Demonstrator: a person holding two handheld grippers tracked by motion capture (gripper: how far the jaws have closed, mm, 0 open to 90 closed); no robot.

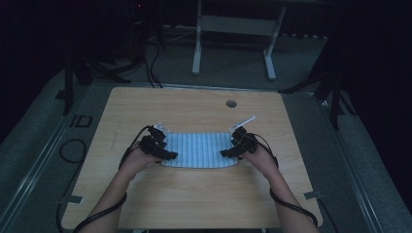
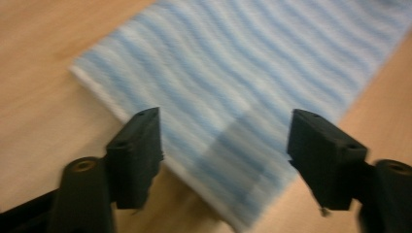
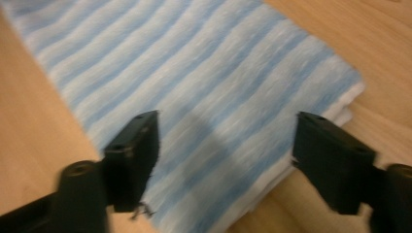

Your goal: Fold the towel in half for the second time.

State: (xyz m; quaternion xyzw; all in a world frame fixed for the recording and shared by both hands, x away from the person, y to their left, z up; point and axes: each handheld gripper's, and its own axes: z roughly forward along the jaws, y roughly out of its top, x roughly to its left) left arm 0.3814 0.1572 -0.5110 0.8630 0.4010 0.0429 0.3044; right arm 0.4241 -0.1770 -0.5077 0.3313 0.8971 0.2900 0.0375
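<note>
A folded blue-and-white striped towel (image 1: 200, 149) lies flat on the wooden table (image 1: 194, 194), a little nearer than its middle. My left gripper (image 1: 170, 155) hovers at the towel's left end, open, its jaws set wide over the striped cloth (image 2: 233, 82) with nothing between them. At the right end my right gripper (image 1: 226, 153) is open too, jaws spread above the towel's (image 3: 204, 87) near right corner. Both point inward toward each other. A hand holds each gripper.
A round cable hole (image 1: 231, 103) sits in the table near its far edge. Beyond the table stands a white metal frame (image 1: 233, 29) on the dark floor. Black cables (image 1: 286, 204) trail from both grippers over the near table.
</note>
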